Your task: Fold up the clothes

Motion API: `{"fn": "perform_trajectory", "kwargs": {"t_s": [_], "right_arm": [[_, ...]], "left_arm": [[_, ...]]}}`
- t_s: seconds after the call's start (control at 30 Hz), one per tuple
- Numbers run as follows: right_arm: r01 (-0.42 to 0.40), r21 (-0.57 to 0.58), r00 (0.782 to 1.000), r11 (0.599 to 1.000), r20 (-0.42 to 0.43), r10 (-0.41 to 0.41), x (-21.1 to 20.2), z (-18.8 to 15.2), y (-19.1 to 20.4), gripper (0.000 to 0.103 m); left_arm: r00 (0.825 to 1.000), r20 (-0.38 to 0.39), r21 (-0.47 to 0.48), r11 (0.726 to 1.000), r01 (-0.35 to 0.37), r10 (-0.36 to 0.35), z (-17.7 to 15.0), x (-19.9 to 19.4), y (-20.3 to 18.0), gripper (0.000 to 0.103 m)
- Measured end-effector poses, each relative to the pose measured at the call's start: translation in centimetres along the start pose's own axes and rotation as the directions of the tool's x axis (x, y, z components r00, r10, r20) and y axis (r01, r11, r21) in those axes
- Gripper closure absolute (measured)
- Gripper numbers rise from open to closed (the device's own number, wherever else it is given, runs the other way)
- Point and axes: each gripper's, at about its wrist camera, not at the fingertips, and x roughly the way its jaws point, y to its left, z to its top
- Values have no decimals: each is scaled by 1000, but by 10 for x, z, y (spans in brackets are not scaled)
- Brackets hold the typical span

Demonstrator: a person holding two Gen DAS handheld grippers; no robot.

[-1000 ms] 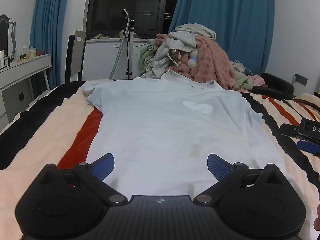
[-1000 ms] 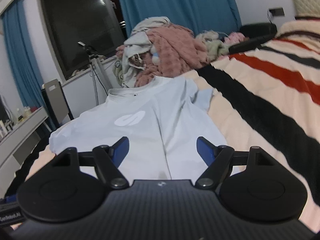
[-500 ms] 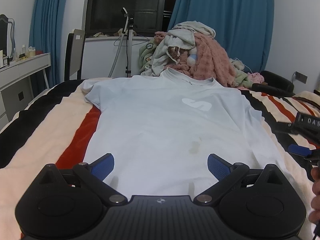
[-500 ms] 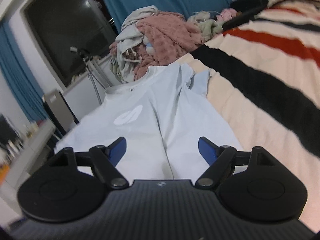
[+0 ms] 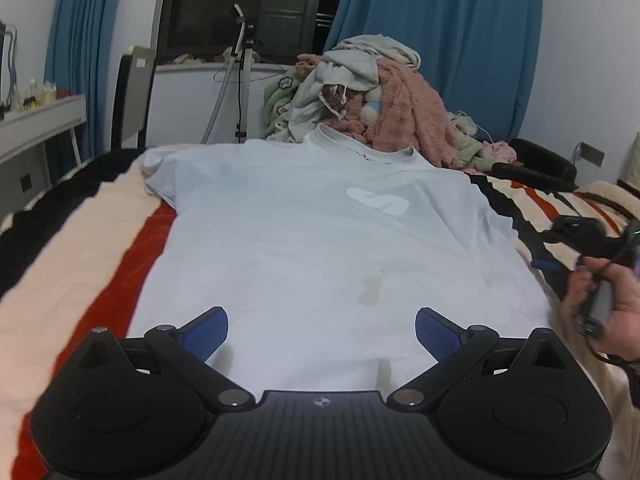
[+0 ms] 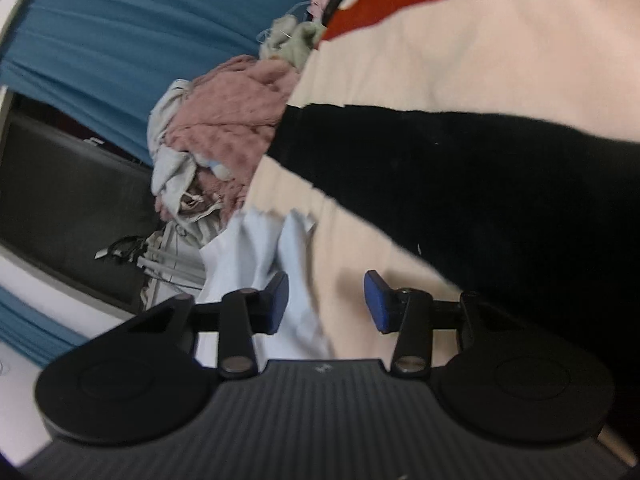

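A pale blue T-shirt (image 5: 320, 248) with a white logo lies flat, collar away from me, on a striped bedspread (image 5: 80, 248). My left gripper (image 5: 322, 334) hovers open over the shirt's hem, nothing between its blue pads. In the left wrist view a hand (image 5: 608, 312) holds the right gripper (image 5: 572, 240) beside the shirt's right edge. The right wrist view is rolled and blurred: my right gripper (image 6: 326, 306) stands open at the shirt's right edge (image 6: 296, 264), its left fingertip over the cloth and its right over the bedspread (image 6: 460, 160).
A heap of pink and grey clothes (image 5: 372, 96) is piled behind the collar. Blue curtains (image 5: 440, 40), a dark window and a tripod stand (image 5: 244, 80) lie beyond. A chair (image 5: 134, 96) and a white desk (image 5: 36, 120) stand at the left.
The right gripper has rolled sideways and swung right to the shirt's side edge, narrowing somewhat. The left gripper has barely moved. The hand now shows further into the left wrist view.
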Motion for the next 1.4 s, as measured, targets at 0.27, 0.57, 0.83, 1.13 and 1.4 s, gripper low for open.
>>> {"fn": "perform_trajectory", "kwargs": {"t_s": [0.27, 0.57, 0.83, 1.13, 1.4], "right_arm": [[-8, -146, 1000, 989, -6, 7, 89, 26, 27, 58], [-15, -284, 1000, 959, 5, 17, 74, 28, 40, 93], [144, -394, 952, 908, 305, -18, 1, 32, 62, 94], [369, -338, 895, 866, 382, -233, -50, 43, 39, 87], [293, -527, 947, 798, 274, -167, -125, -5, 77, 19]], "left_arm": [[999, -25, -49, 998, 45, -46, 3, 38, 4, 2], [997, -50, -71, 996, 56, -60, 4, 57, 6, 2], [997, -11, -77, 995, 70, -71, 10, 43, 8, 2], [997, 4, -55, 996, 73, -73, 11, 26, 10, 2], [996, 15, -1, 996, 88, -88, 10, 9, 1, 2]]}}
